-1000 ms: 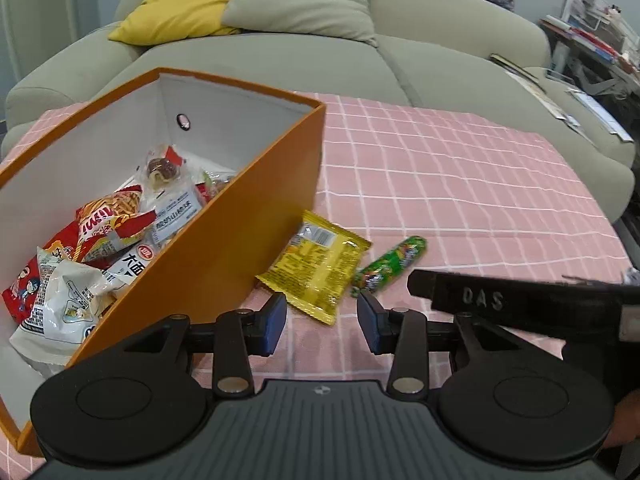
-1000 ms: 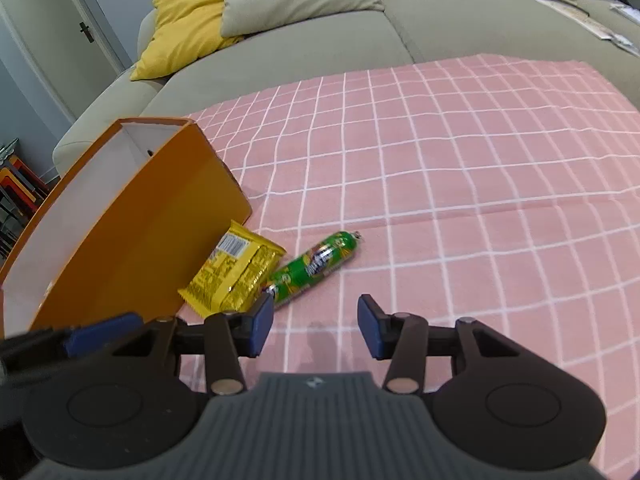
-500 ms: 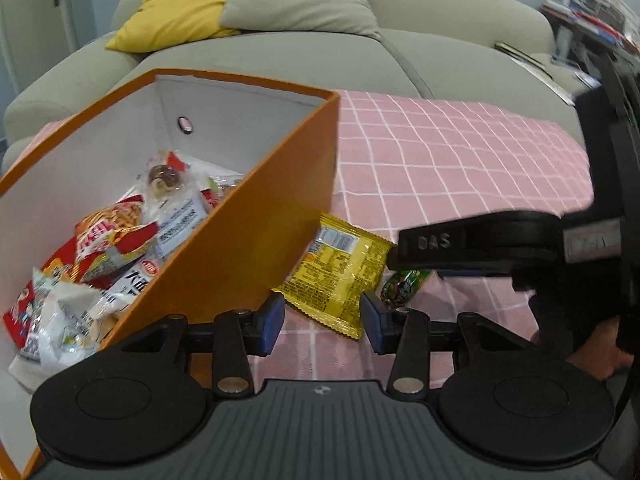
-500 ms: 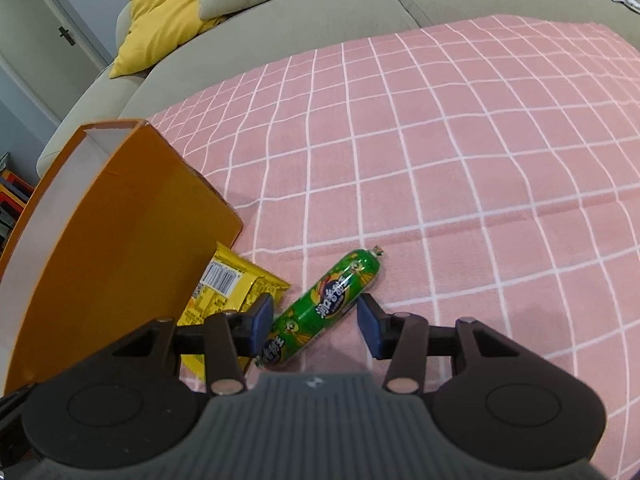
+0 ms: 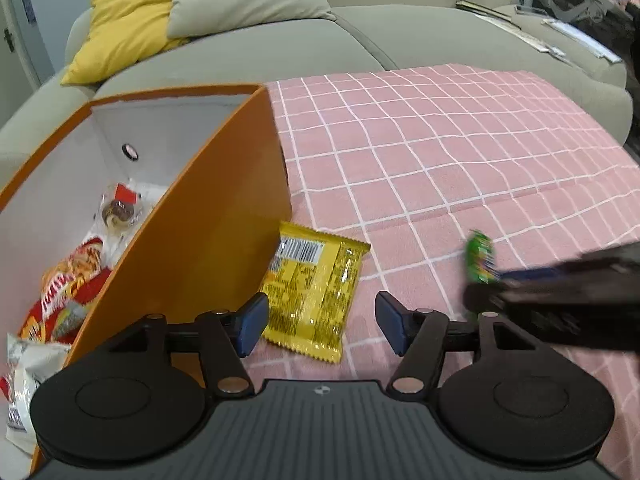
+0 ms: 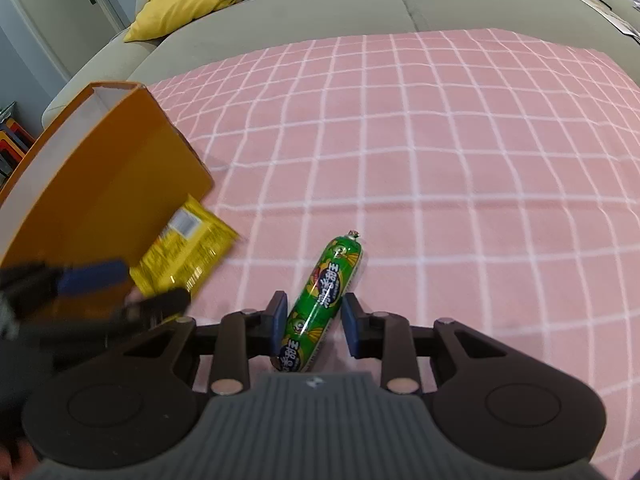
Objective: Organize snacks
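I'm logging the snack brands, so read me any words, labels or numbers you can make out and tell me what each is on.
green sausage: large white Chinese characters run along the wrapper, too distorted to quote reliably.
yellow packet: a barcode and blocks of small print, too small to read.
red snack bags in the orange box: white lettering, blurred and partly hidden.
Nothing else readable.

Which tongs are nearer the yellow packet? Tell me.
Left. The left tongs straddle the yellow packet, jaws open. The right tongs are off beside it, gripping the green sausage.
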